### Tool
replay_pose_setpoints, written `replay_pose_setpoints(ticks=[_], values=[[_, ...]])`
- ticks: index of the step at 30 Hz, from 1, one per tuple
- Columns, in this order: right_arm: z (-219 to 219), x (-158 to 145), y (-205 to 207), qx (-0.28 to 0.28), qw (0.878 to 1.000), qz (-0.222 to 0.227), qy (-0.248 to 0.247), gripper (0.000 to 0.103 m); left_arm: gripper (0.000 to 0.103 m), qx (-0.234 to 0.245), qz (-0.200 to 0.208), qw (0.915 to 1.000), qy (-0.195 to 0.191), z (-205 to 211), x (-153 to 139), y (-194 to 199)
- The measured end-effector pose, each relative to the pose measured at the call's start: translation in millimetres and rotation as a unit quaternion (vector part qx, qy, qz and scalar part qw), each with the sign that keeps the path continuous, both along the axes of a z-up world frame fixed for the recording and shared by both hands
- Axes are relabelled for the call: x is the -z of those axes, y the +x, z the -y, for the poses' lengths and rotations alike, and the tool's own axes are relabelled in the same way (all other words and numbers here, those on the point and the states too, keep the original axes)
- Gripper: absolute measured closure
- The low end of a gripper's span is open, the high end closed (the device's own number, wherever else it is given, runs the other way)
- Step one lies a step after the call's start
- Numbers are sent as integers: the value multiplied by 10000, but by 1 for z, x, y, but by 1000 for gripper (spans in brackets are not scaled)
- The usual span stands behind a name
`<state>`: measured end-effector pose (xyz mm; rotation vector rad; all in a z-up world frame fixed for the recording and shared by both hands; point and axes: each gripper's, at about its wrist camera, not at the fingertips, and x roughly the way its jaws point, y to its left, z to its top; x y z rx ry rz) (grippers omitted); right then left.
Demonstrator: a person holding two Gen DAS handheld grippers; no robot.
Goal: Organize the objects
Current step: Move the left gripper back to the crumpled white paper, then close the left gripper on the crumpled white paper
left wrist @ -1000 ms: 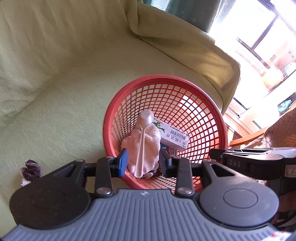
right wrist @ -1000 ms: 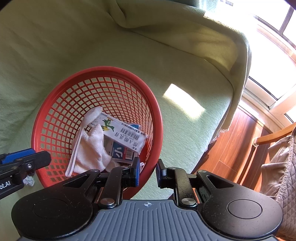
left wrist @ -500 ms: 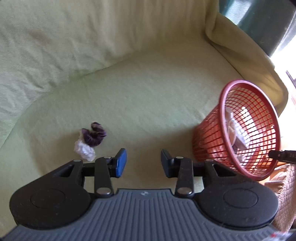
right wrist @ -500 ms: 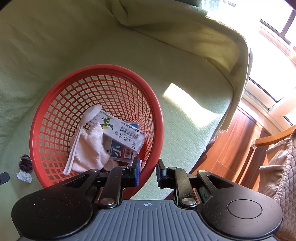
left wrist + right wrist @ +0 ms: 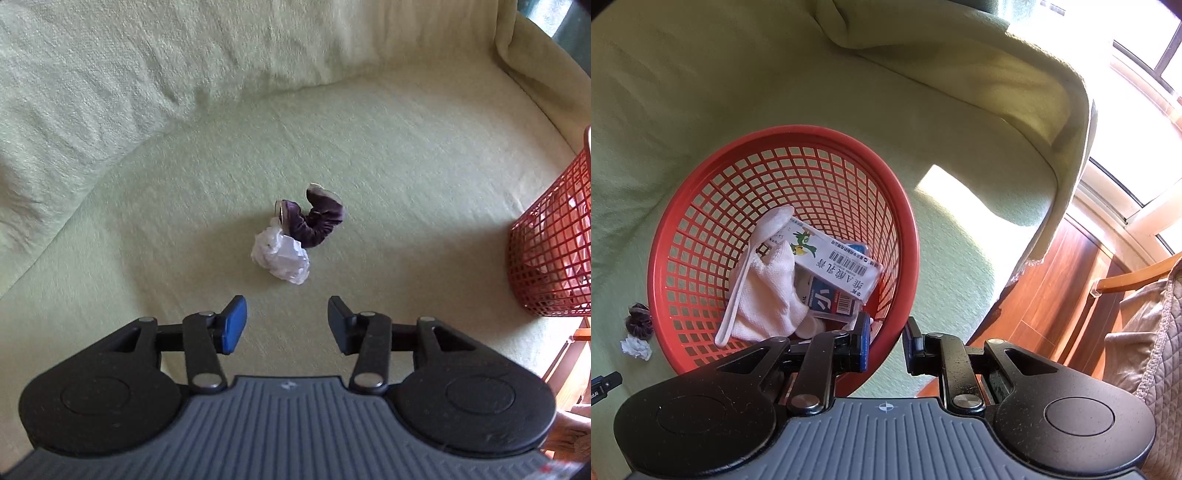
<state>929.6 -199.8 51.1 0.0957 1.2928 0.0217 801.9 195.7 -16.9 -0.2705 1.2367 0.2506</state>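
My left gripper [image 5: 286,325] hangs over the green sofa seat, its jaws opening with nothing between them. Just beyond its tips lie a crumpled white paper ball [image 5: 282,258] and a purple scrunchie [image 5: 314,219], touching each other. The red mesh basket [image 5: 550,251] stands at the right edge of that view. My right gripper [image 5: 886,343] is shut on the near rim of the red basket [image 5: 701,206], which holds a white sock [image 5: 764,291] and a white carton with a green bird [image 5: 834,266]. The scrunchie [image 5: 639,321] and paper ball [image 5: 636,348] show left of the basket.
The sofa's backrest [image 5: 184,74] curves around behind the seat, and its covered armrest [image 5: 1015,74] rises to the right. Beyond the sofa's edge are a wooden floor [image 5: 1045,295], a chair with a quilted cover [image 5: 1145,332] and a bright window [image 5: 1145,55].
My left gripper swung left and down from above the basket to the paper ball and scrunchie, and its jaws widened. The right gripper stayed on the basket rim.
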Motion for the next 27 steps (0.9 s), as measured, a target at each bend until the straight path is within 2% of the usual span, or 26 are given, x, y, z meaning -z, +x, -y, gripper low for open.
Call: replay_pose_setpoints(ticks=[6, 16, 22, 24, 27], values=[[-1, 1, 1, 23, 10000, -30, -45, 88, 54, 237, -71, 9996, 120, -9, 27, 24], [-3, 1, 2, 109, 9999, -34, -93, 88, 54, 559, -287, 9977, 240, -9, 64, 53], [-2, 1, 2, 133, 9999, -40, -99, 88, 61, 701, -429, 9963, 245, -7, 78, 60], [-2, 0, 2, 135, 9999, -39, -100, 88, 71, 737, -398, 9962, 237, -5, 77, 60], [-2, 0, 2, 129, 9999, -34, -105, 88, 76, 843, -342, 9953, 328, 1, 73, 59]])
